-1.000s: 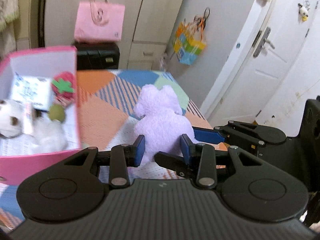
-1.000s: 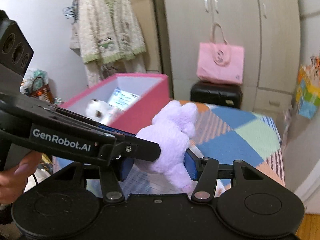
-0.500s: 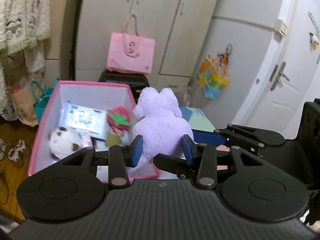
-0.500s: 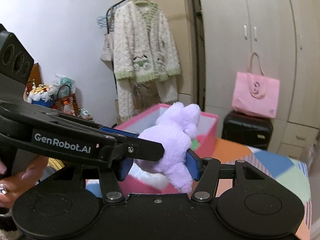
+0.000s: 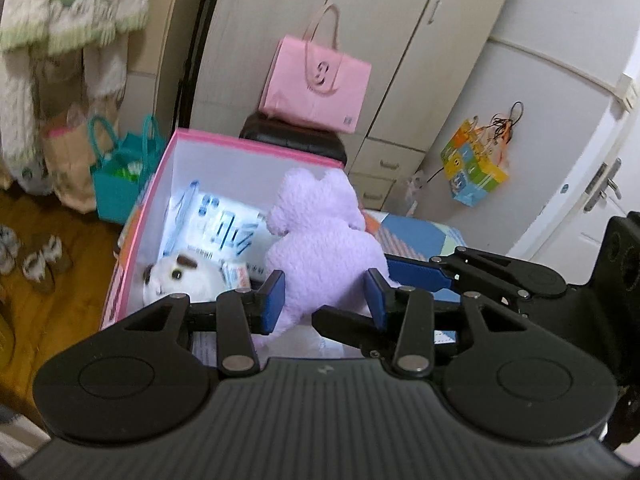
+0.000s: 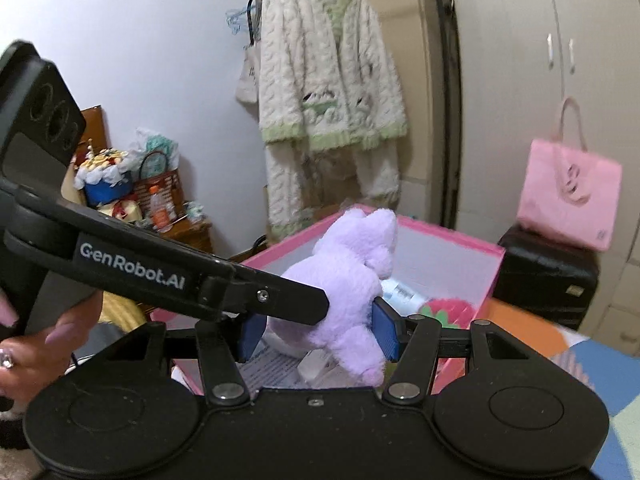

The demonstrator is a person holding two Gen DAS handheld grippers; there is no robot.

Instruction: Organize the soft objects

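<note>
The open pink cardboard box with white inner walls [image 5: 256,148] lies ahead of and below both grippers. In the left wrist view its near edge is hidden under the gripper body.

The lilac plush animal of fluffy fabric [image 5: 320,240] hangs above the box opening, held from two sides. The left gripper [image 5: 324,300] has its blue pads pressed into the toy's lower body, which bulges out ahead of them. Its jaws have just been opening a little, and the toy is between them. The right gripper [image 6: 318,332] clamps the same toy across its middle, jaws roughly half apart, with one plush leg hanging down between the pads and the head rising ahead of the fingertips. In the right wrist view the left gripper's black finger crosses in from the left and meets the toy's flank.

Inside the box, ahead and left of the left gripper, a flat white packet with blue print [image 5: 218,226] leans on the far wall. Nearer, just left of the left pad, sits a white plush toy with brown patches [image 5: 176,276]. Right of the right gripper's pad, a red strawberry-shaped plush with a green top [image 6: 448,312] rests against the box wall.

A person's hand [image 6: 44,344] grips the left gripper's handle at the left edge of the right wrist view.
</note>
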